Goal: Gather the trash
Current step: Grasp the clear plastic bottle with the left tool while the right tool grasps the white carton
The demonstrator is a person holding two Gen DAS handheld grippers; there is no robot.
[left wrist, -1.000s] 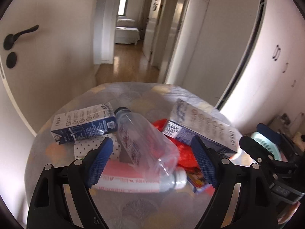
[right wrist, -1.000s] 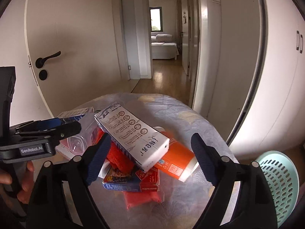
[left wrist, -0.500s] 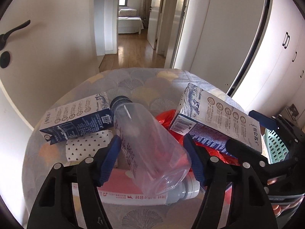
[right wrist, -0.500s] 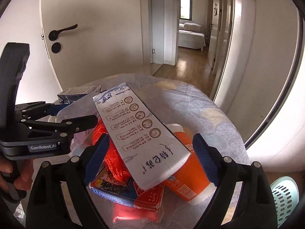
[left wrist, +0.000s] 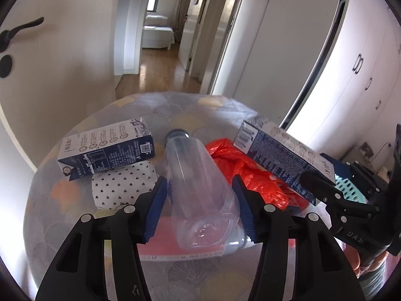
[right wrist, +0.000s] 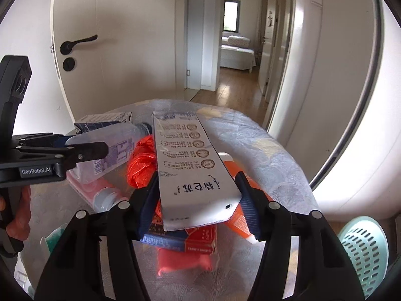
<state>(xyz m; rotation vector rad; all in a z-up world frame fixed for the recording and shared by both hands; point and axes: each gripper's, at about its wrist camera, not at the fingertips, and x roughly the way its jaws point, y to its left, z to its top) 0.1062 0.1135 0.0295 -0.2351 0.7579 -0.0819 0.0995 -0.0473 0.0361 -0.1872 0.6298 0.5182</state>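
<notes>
A pile of trash lies on a round table with a patterned cloth (left wrist: 175, 110). My left gripper (left wrist: 199, 190) is shut on a clear plastic bottle (left wrist: 198, 185), base toward me, neck pointing away. My right gripper (right wrist: 198, 185) is shut on a long white and blue carton (right wrist: 193, 160), which also shows in the left wrist view (left wrist: 280, 160). A second blue and white carton (left wrist: 105, 150) lies at the left on a heart-print pack (left wrist: 122, 185). A red plastic bag (left wrist: 240, 168) lies between bottle and held carton.
A pink tube (right wrist: 100, 190), an orange bottle (right wrist: 238, 215) and red and blue packets (right wrist: 185, 240) lie under the held items. A mint green slotted basket (right wrist: 363, 250) stands on the floor at the right of the table. Closed door and hallway lie beyond.
Both grippers have moved in and closed: the left onto the clear bottle, the right onto the long carton. Both were open a second ago.
</notes>
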